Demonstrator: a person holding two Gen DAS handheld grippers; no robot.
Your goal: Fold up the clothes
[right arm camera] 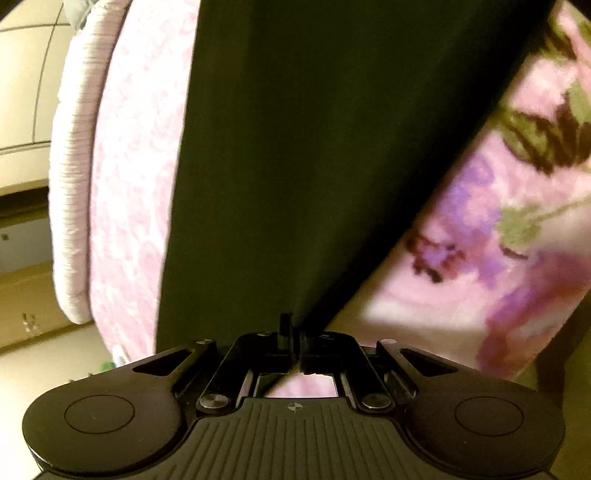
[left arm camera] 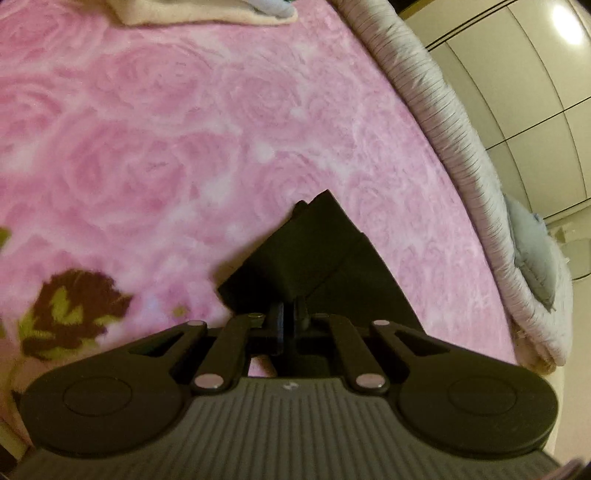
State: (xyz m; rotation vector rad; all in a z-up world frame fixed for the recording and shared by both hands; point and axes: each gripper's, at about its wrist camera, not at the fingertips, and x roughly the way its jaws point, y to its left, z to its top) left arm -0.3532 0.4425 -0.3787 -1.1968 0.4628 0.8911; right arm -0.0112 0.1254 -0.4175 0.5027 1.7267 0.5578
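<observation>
Pink rose-patterned blanket (left arm camera: 207, 122) covers the bed, with a pale ribbed edge (left arm camera: 436, 110) beyond it and cupboard doors (left arm camera: 517, 74) behind. Far ahead of the left claw (left arm camera: 290, 314), at the top of its view, lies a cream folded cloth (left arm camera: 207, 14).

The left claw is closed, and its jaws pinch a corner of the black garment (left arm camera: 295, 254). Just ahead of the jaws the cloth is doubled over itself; its point lies further ahead, a little to the right.

The right claw (right arm camera: 295, 336) is also closed, with its jaws tight on an edge of the same black garment (right arm camera: 314, 147), which runs away from the jaws as one wide dark band and fills the middle of that view. The blanket shows on both sides of the band.

I judge that a fold is in progress: both claws hold the garment and carry it. The next move probably asks them to travel together, keep the cloth taut, and lay the held edge flat on the rest before letting go.
</observation>
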